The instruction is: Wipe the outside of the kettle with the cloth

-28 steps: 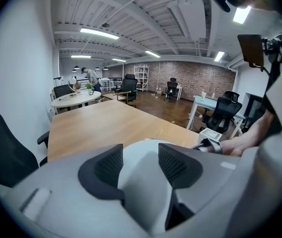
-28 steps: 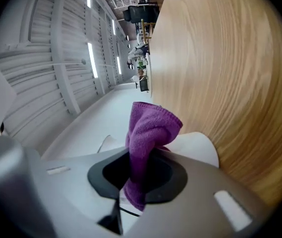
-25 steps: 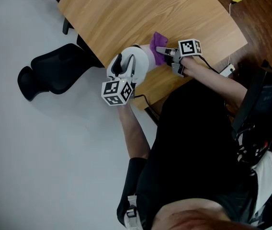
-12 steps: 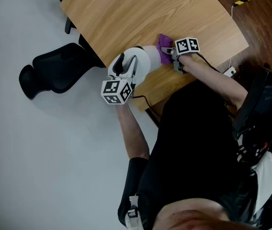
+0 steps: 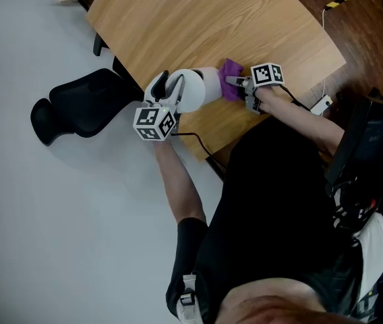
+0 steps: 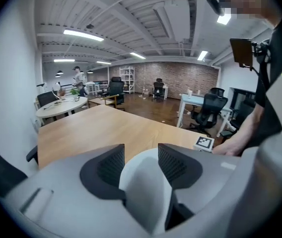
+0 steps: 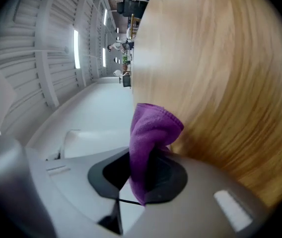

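A white kettle [image 5: 195, 88] stands near the front edge of the wooden table [image 5: 178, 25]. My left gripper [image 5: 166, 91] is shut on the kettle's white handle [image 6: 143, 182], which fills the gap between its two dark pads [image 6: 112, 165]. My right gripper [image 5: 237, 82] is shut on a purple cloth [image 5: 230, 87]. It points level at the kettle and holds the cloth against the kettle's right side. In the right gripper view the cloth [image 7: 148, 133] sticks up out of the jaws above the table top [image 7: 220, 83].
A black office chair [image 5: 77, 103] stands on the grey floor left of the table. A white plug [image 5: 321, 101] with its cable hangs off the table's right edge. More desks and chairs [image 6: 208, 108] stand far behind in the room.
My left gripper has swung the kettle's handle towards the left. My right gripper has slid the cloth down along the kettle's right side.
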